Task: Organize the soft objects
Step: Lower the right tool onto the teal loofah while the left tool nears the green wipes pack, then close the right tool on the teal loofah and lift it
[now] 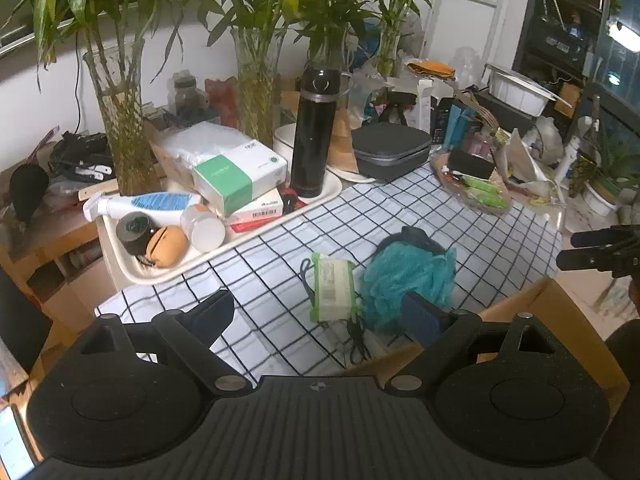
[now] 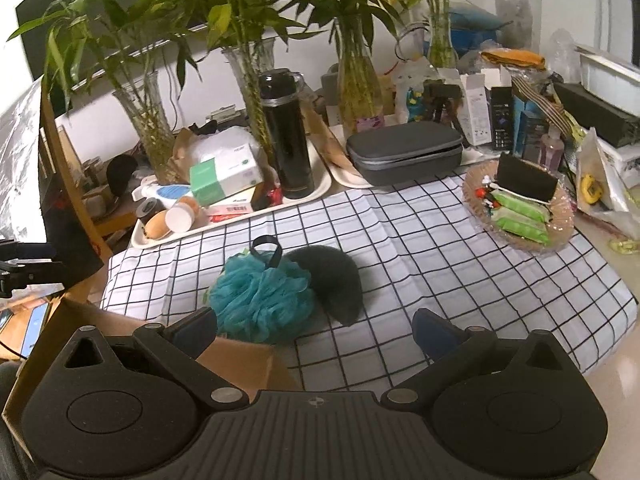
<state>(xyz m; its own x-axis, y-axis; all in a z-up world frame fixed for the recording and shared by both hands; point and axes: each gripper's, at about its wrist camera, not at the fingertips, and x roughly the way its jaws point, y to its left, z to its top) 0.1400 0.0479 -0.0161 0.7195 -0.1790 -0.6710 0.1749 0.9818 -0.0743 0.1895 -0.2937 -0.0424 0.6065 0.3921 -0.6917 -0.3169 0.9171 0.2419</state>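
Observation:
A teal mesh bath pouf (image 1: 408, 280) lies on the checked cloth (image 1: 280, 240), with a dark grey fluffy pad (image 1: 416, 236) behind it and a green wet-wipes pack (image 1: 334, 292) to its left. In the right wrist view the pouf (image 2: 260, 300) has a dark loop on top and the grey pad (image 2: 332, 276) touches its right side. My left gripper (image 1: 320, 316) is open and empty, just in front of the wipes and pouf. My right gripper (image 2: 314, 330) is open and empty, near the pouf. A cardboard box (image 2: 236, 364) stands at the table's near edge.
A white tray (image 1: 160, 276) holds a bottle, boxes and a black flask (image 1: 314, 132). Glass vases with bamboo (image 1: 120, 120) stand behind. A grey zip case (image 2: 404, 152) and a dish of green packets (image 2: 520, 216) lie at the back right.

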